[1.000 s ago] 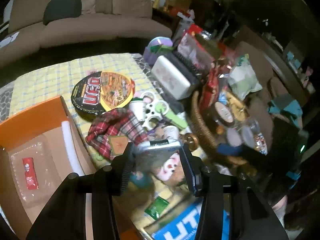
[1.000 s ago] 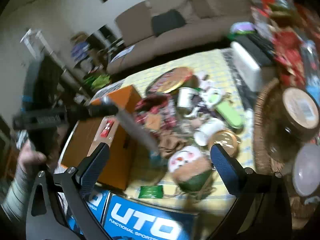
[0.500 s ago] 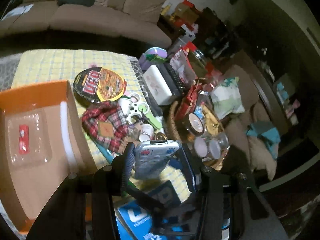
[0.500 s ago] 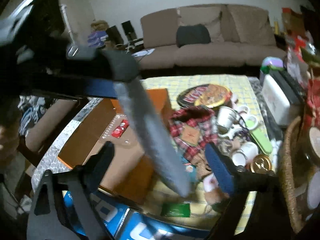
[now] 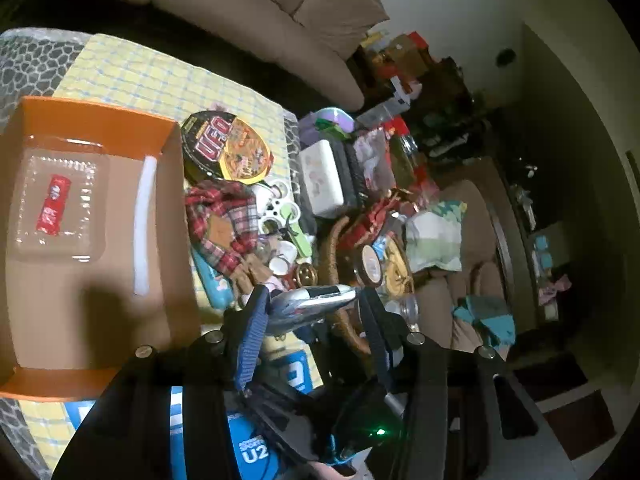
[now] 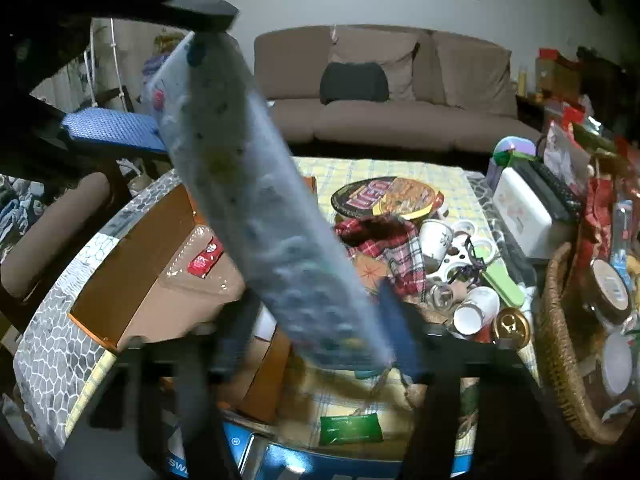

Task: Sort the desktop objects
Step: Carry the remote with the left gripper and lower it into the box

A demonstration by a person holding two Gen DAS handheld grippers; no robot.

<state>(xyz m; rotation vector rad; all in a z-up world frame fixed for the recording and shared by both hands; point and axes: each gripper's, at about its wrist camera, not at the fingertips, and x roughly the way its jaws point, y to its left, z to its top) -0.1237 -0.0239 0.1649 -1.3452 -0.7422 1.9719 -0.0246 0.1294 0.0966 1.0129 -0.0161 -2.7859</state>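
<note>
Over the cluttered checked table (image 6: pixel 400 172), the open orange box (image 5: pixel 100 120) lies at your left, apparently the bin for sorted items: it already holds a clear tray with a red sachet (image 5: pixel 52 202). Above it, you hold the grey remote control (image 6: pixel 256 208) in the air between both tools, seemingly a handover. Your left gripper (image 5: pixel 312 308) pinches one end; your right gripper (image 6: pixel 316 328) is closing its jaws around the other, contact unclear through blur.
</note>
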